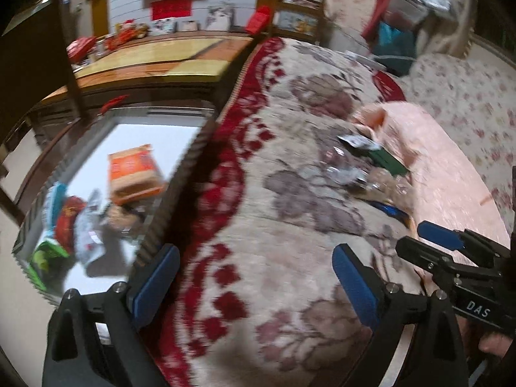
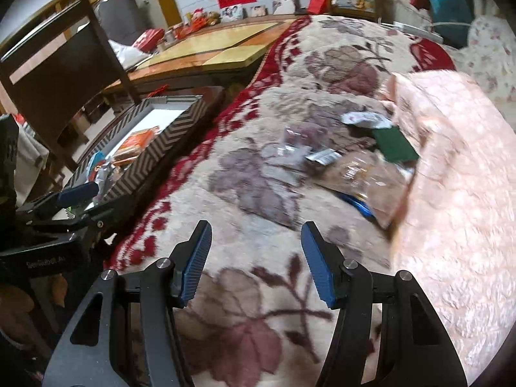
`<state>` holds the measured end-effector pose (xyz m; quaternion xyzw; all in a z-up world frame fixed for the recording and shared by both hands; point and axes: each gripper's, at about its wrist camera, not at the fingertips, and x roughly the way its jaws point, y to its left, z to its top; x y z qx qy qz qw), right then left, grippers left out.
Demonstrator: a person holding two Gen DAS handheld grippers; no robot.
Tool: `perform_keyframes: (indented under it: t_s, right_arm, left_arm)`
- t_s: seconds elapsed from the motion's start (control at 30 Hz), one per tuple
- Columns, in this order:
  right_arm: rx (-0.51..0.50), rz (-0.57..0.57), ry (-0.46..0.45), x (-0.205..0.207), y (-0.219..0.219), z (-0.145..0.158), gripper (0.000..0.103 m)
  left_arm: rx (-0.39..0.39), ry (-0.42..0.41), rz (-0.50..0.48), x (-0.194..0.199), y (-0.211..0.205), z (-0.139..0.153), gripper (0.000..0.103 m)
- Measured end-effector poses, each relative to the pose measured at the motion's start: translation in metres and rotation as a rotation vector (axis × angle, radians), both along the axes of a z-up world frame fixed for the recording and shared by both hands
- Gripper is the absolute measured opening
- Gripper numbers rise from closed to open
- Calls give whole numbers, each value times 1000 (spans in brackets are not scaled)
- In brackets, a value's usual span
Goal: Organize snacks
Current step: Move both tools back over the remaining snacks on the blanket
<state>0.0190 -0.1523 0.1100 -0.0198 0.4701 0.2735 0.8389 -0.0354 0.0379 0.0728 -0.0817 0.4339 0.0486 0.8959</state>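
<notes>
A patterned box [image 1: 154, 225] beside the bed holds several snacks, among them an orange packet [image 1: 133, 171] and a red packet [image 1: 69, 222]; it also shows in the right wrist view [image 2: 161, 148]. More snacks lie on the floral blanket [image 1: 274, 193]: a dark green packet [image 1: 388, 159], clear wrappers [image 1: 345, 167] and a brown bag [image 2: 371, 177]. My left gripper [image 1: 254, 258] is open and empty over the blanket next to the box. My right gripper [image 2: 256, 235] is open and empty above the blanket, short of the snack pile; it shows in the left wrist view [image 1: 441, 238].
A pink quilt [image 2: 451, 177] lies right of the pile. A wooden table [image 2: 225, 48] with red items stands behind the box, and a dark chair [image 2: 61, 74] is at the left. A blue packet [image 2: 358, 204] peeks from under the brown bag.
</notes>
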Motion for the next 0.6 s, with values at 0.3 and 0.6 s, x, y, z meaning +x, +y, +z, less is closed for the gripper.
perform_keyframes:
  t_s: [0.3, 0.6]
  right_arm:
    - [-6, -92, -15, 3, -46, -20, 58]
    - [11, -115, -30, 7, -61, -32, 64]
  left_arm:
    - [28, 3, -59, 14, -33, 0, 97]
    - [55, 33, -74, 18, -42, -9, 97]
